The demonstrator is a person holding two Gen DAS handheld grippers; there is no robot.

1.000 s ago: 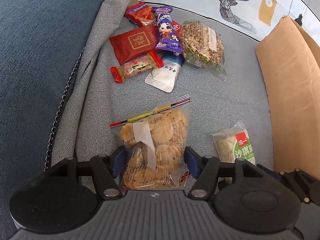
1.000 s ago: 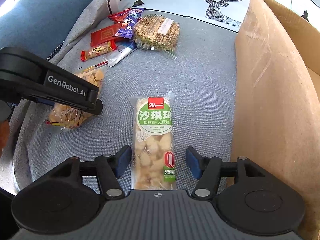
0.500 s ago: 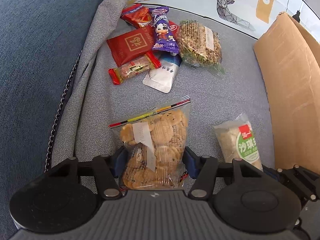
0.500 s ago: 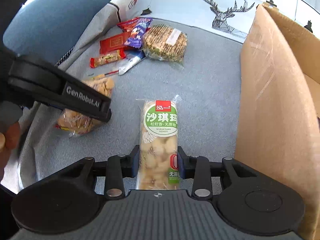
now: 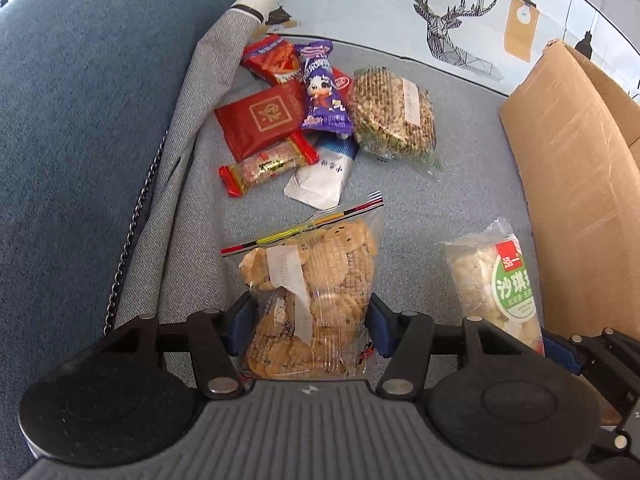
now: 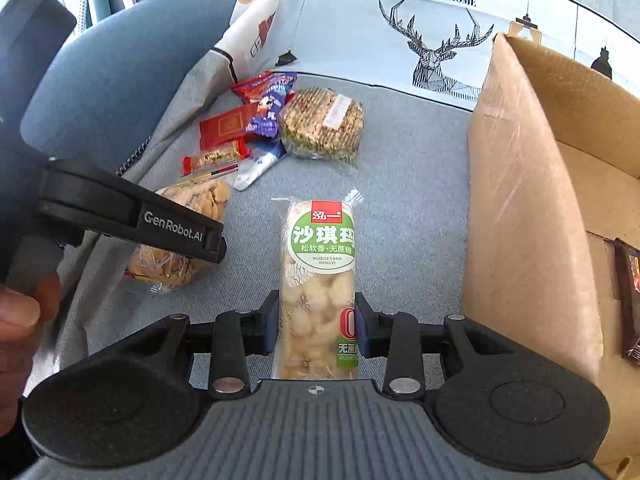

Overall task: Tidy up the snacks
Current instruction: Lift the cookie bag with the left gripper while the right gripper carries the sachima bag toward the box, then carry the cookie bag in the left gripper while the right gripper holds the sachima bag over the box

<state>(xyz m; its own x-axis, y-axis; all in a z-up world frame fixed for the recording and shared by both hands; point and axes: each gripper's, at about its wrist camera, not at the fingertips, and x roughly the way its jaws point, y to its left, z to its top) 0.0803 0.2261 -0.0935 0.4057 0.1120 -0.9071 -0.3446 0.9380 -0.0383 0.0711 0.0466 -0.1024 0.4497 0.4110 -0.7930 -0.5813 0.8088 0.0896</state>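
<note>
On the left, the left gripper [image 5: 308, 328] stands about half open around the lower part of the cookie bag [image 5: 312, 292], which lies flat on the grey sofa seat [image 5: 460, 200]. Its jaws have just been closing a little, and both blue pads now seem to touch the sides of the bag, so I judge that it grips it lightly. This bag is a thin clear zip pouch with loose round cookies; it is probably light, soft and slippery, and the cookies can break, so a hold low on the full part with gentle force seems best. Behind it, near the cushion, a pile of small snack packets [image 5: 304, 116] waits. In the middle, the right gripper [image 6: 316, 322] is narrowly closed on the lower end of the long sachima pack [image 6: 320, 276]; its jaws have just been closing, and the pads press both sides. The pack looks light, a little springy and crumbly under a smooth film, so a hold across its narrow width should be secure. On the right stands the open cardboard box [image 6: 520, 200], near the pack.
</note>
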